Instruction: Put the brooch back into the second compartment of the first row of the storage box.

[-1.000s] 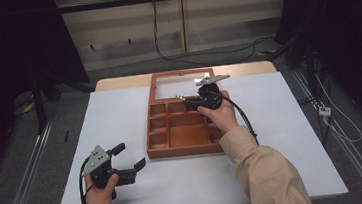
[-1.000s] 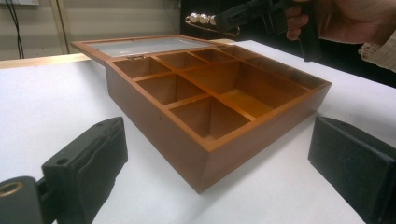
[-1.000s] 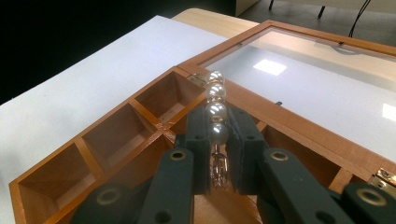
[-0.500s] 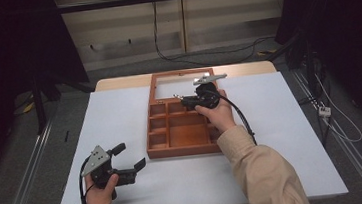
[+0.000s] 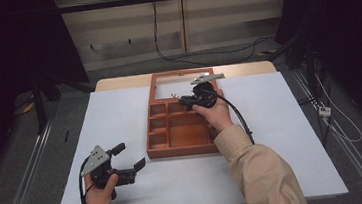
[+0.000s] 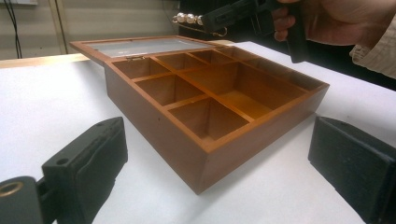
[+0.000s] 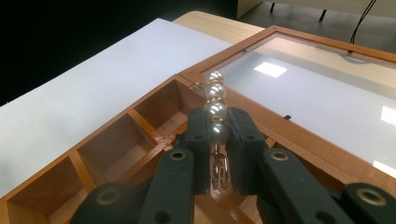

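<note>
Both tongs unmoved: right [image 7: 217, 140] still pinching pearl clip [image 7: 215, 109], left [image 5: 127, 160] still agape.

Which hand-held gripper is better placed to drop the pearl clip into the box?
Right. The right hand-held gripper already holds the pearl clip above the box; the left hand-held gripper rests open on the table, off to the side.

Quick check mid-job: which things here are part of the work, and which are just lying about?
In the job:
- pearl clip, held in the right gripper
- wooden compartment box, glass lid open

Lying about:
- left gripper, open, idle on the table
- floor cables
</note>
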The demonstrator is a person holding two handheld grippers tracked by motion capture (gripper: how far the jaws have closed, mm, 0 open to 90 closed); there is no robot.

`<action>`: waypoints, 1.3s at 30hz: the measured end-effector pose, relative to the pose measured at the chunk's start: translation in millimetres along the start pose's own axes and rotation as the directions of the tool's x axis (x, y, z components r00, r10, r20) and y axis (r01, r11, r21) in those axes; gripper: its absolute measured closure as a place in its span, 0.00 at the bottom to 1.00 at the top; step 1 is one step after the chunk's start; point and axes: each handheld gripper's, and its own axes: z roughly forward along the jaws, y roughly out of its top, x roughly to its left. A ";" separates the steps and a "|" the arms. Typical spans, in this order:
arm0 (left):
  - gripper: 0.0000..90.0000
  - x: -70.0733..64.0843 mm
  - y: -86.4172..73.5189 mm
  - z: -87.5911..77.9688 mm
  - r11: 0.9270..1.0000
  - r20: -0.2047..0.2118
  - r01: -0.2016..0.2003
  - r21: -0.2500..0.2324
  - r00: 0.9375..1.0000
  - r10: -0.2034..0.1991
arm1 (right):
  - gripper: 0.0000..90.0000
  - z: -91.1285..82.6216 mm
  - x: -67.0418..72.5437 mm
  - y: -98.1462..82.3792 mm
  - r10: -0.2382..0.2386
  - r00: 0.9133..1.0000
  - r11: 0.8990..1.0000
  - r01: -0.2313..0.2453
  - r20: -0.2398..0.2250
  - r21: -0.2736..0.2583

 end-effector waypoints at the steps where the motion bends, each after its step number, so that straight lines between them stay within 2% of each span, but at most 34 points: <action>1: 0.05 -0.1 0.0 0.0 1.000 0.000 0.000 0.000 1.000 0.000 | 0.89 0.3 0.0 0.4 0.000 1.000 1.000 0.000 0.000 0.001; 17: 0.05 0.0 0.0 0.3 1.000 0.003 -0.001 0.001 1.000 0.001 | 0.89 7.3 -2.3 -0.2 0.001 1.000 1.000 -0.001 0.005 0.014; 39: 0.05 -0.1 -0.1 0.2 1.000 0.003 0.000 0.000 1.000 0.000 | 0.89 22.7 -0.9 -2.9 0.004 1.000 0.997 -0.004 0.001 0.075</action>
